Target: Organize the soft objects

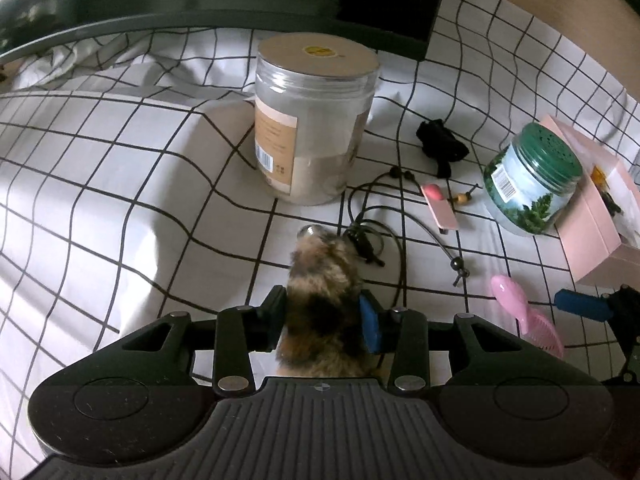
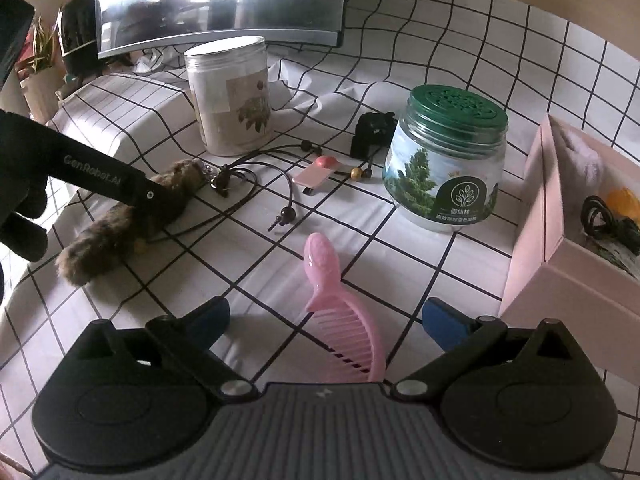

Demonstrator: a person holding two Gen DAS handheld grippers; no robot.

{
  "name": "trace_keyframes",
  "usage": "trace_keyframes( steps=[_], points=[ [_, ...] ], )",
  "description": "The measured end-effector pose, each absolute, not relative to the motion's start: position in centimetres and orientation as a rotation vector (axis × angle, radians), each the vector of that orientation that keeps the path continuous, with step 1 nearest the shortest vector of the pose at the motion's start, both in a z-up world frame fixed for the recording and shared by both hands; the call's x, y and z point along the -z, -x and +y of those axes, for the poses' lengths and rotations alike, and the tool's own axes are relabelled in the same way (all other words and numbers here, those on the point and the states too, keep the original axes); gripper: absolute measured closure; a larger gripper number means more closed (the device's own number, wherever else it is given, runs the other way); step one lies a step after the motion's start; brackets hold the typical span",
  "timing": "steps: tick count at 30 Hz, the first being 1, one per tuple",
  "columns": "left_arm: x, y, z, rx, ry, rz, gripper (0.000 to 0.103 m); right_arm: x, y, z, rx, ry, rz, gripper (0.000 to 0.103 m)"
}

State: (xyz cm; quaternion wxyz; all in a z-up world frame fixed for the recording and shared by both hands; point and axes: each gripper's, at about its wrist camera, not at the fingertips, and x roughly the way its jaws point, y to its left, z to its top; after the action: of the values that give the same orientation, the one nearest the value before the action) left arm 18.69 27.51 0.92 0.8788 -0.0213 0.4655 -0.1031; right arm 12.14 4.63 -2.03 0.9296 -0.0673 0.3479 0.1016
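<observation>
A brown furry tail-shaped keychain (image 1: 320, 276) lies on the checked cloth, its metal end pointing at the tall jar. My left gripper (image 1: 323, 314) is shut on its middle, both pads pressed into the fur. The right wrist view shows the same grip from the side, the left gripper (image 2: 156, 200) across the furry keychain (image 2: 96, 248). My right gripper (image 2: 326, 314) stands open low over a pink fish-shaped comb (image 2: 344, 320), which lies between its fingers without touching the pads. An open pink box (image 2: 532, 240) at the right holds a pale fluffy item, a yellow object and a black cord.
A tall clear jar (image 1: 316, 120) stands ahead of the keychain. A green-lidded jar (image 2: 444, 160) stands beside the pink box. A black beaded cord (image 1: 380, 216), a pink flat stick (image 1: 438, 206) and a black clip (image 1: 440, 142) lie between the jars. A monitor (image 2: 220, 0) stands behind.
</observation>
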Motion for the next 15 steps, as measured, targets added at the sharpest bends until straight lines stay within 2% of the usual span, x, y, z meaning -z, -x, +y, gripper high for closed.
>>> trace_keyframes(
  steps=[15],
  points=[
    [-0.6, -17.7, 26.9, 0.239, -0.048, 0.912, 0.060, 2.0, -11.8, 4.6, -0.221, 0.143, 0.719, 0.000]
  ],
)
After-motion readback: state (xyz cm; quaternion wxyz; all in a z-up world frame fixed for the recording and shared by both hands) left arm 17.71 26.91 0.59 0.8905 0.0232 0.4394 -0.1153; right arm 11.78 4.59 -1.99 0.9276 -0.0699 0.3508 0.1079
